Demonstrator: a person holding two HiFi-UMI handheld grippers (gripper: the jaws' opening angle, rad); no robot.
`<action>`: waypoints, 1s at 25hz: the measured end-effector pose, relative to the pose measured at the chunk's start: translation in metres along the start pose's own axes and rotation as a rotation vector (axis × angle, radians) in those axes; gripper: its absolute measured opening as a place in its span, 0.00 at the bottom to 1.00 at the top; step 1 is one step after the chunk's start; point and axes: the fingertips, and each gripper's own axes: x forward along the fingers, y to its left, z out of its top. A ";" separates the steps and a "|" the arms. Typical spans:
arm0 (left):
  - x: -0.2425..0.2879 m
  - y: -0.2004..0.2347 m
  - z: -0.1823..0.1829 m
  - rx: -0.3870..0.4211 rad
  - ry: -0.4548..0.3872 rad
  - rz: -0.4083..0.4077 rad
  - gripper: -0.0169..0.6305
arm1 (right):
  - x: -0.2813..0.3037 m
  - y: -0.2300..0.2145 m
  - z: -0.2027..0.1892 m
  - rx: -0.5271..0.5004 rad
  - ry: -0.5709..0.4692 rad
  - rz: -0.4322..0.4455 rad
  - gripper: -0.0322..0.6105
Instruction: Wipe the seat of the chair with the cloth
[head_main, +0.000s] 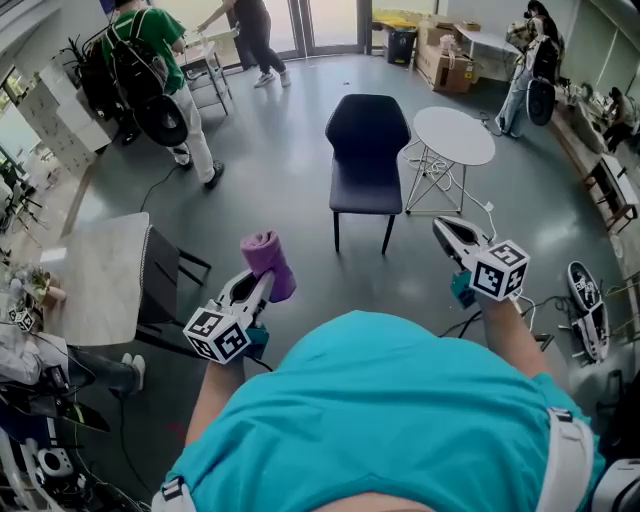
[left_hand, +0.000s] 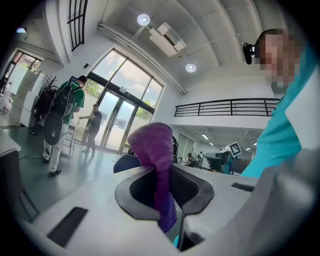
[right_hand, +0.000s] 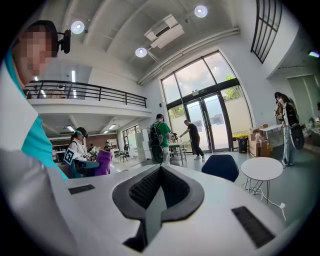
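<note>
One purple cloth (head_main: 268, 262), pinched upright in the left gripper (head_main: 262, 284); one dark chair (head_main: 367, 150) stands ahead, well apart. The right gripper (head_main: 446, 231) is level alongside, jaws together on nothing.

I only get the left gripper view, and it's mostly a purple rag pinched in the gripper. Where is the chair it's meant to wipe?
Observer: The head view shows the dark blue chair standing some way ahead, apart from the cloth. Its seat is bare.
Operator: Is anything next to it?
Observer: A round white table stands close beside it, to its right in that view.
Operator: And the other gripper, is it carrying something too?
Observer: No. The right gripper has its jaws together with nothing between them.
</note>
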 end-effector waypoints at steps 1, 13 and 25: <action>-0.005 0.007 0.000 0.000 0.001 -0.001 0.11 | 0.004 0.005 -0.002 0.002 0.002 -0.002 0.04; 0.021 0.042 -0.008 -0.016 0.047 -0.061 0.11 | 0.032 -0.002 -0.020 0.020 0.044 -0.038 0.04; 0.198 0.020 -0.001 -0.005 0.071 0.047 0.11 | 0.067 -0.189 0.000 0.080 0.048 0.101 0.04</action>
